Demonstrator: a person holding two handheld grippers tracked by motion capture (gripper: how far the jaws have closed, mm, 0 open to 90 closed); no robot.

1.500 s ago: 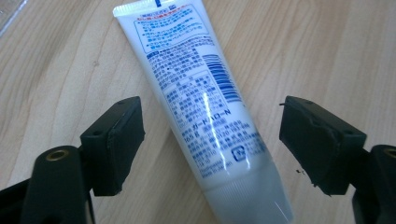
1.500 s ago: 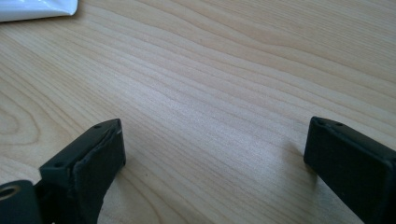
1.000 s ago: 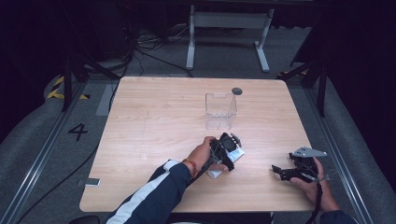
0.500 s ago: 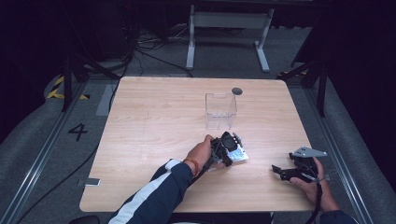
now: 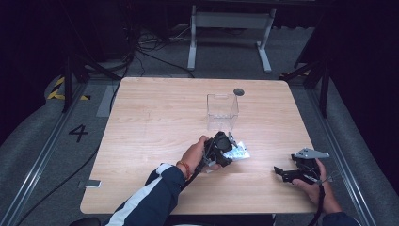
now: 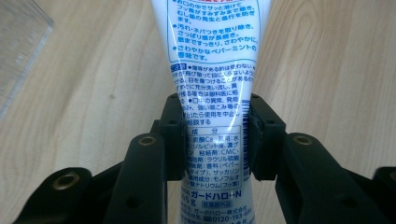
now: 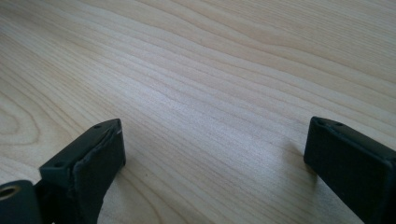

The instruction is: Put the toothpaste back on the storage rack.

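Nearest, the right gripper [image 5: 288,172] idles low over the table [image 5: 155,117], jaws spread wide. The left gripper [image 6: 215,133] pinches a toothpaste tube [image 6: 212,70] near its crimped end, probably bound for the clear plastic box [image 5: 222,111] just beyond.

A pale wooden table [image 5: 150,141]; cables [image 5: 146,47], perhaps, on the floor.

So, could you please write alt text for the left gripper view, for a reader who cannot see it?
The left hand-held gripper is shut on a white tube printed with blue Japanese text, its two black jaws pressing the tube's sides. Beneath lies a light wooden table, with the corner of a clear plastic container at upper left.
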